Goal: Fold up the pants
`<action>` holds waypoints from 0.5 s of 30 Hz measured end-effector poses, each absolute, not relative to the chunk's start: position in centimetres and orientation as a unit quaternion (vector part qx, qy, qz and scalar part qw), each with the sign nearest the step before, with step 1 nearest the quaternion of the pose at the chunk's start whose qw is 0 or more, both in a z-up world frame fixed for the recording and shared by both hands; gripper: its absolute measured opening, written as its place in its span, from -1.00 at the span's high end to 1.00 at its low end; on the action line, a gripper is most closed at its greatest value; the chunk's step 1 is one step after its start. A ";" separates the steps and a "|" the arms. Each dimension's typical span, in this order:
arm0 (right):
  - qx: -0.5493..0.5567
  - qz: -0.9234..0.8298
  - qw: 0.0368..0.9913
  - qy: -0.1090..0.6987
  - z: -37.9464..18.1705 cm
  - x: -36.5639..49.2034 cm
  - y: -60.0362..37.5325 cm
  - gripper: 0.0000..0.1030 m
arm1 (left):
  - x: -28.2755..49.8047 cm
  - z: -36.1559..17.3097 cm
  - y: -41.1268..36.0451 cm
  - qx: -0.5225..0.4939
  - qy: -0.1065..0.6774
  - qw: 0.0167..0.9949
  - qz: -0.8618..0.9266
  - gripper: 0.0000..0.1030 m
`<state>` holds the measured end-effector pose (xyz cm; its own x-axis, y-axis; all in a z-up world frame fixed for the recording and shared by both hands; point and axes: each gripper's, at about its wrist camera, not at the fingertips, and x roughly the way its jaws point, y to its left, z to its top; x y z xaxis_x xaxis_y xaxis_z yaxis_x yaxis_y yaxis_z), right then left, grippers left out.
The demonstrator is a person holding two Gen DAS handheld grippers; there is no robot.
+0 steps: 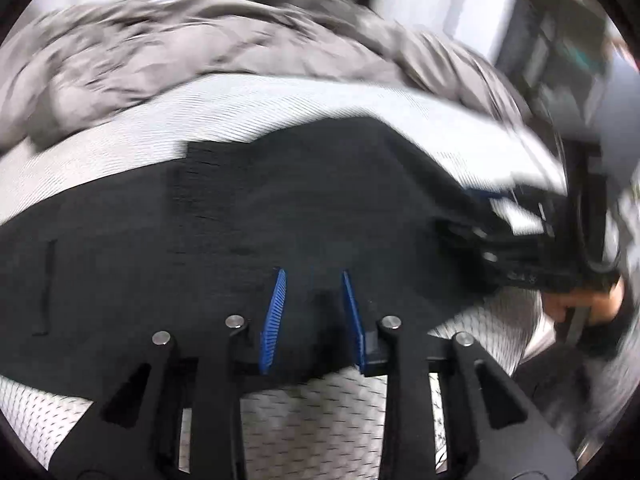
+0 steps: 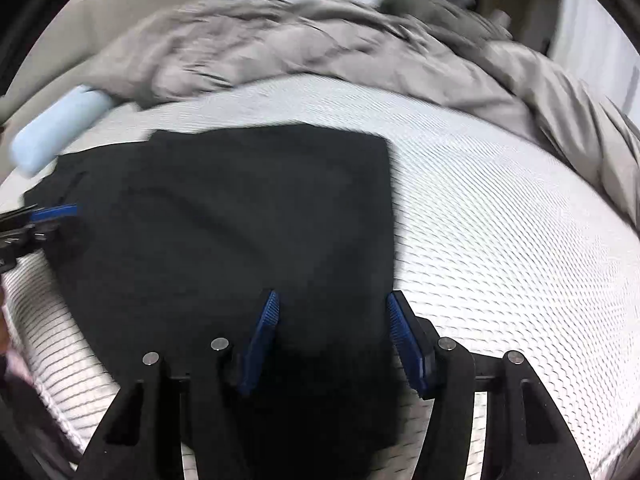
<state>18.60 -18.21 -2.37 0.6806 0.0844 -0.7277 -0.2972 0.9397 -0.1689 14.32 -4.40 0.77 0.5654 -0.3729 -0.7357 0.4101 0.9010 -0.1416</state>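
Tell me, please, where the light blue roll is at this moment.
In the right wrist view the light blue roll lies at the far left on the white mattress, just beyond the black pants and below the grey duvet.

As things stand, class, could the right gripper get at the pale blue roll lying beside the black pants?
Probably not directly: the right gripper sits over the black pants, while the pale blue roll lies beyond their far-left corner.

White textured mattress (image 2: 500, 216) — rumpled grey duvet (image 2: 280, 48) along its far side, pale blue roll (image 2: 56, 128) beside it
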 end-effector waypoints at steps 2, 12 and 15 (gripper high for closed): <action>-0.155 0.128 0.901 0.386 -2.8 18.5 -16.6 -0.32 | 14.2 -0.3 -5.5 0.045 0.428 0.878 -0.208 0.49; -0.117 0.055 0.899 0.418 -2.2 18.2 -26.0 -0.40 | 8.5 1.1 3.7 -0.055 0.416 0.894 -0.155 0.43; -0.068 0.069 0.907 0.410 -1.1 17.3 -27.9 -0.40 | 6.2 3.0 9.9 -0.143 0.380 0.907 -0.109 0.18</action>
<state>17.28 -27.86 -1.14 0.6549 0.0695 -0.7525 -0.1809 0.9812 -0.0668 6.25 9.89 3.03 0.6876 -0.3070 -0.6579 0.0899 0.9352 -0.3425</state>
